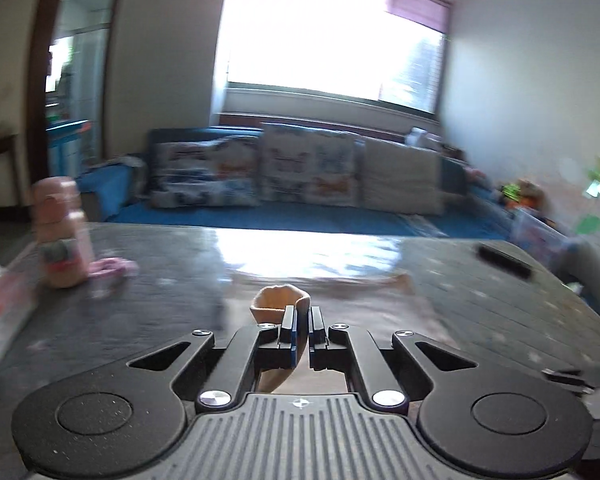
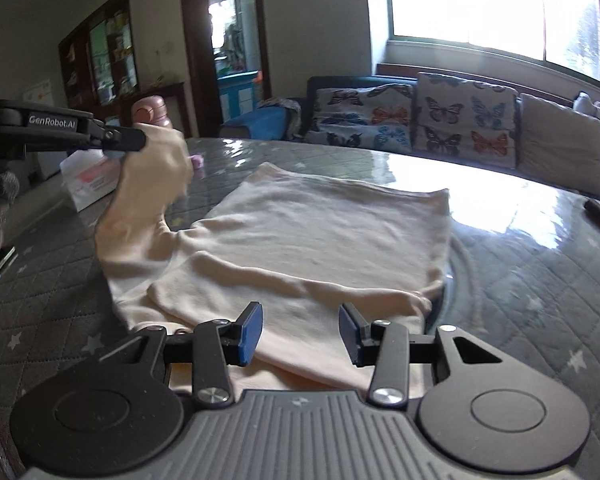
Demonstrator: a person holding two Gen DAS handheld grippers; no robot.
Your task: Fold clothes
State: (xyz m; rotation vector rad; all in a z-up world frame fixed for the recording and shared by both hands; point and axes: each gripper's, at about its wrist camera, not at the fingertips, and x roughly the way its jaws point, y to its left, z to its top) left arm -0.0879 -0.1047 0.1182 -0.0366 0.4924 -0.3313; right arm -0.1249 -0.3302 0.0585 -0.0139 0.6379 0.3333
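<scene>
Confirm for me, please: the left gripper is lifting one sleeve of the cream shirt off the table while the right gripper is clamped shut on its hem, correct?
Not quite: the right gripper is open, hovering over the cream shirt, as the right wrist view shows. The left gripper does hold the sleeve raised.
</scene>
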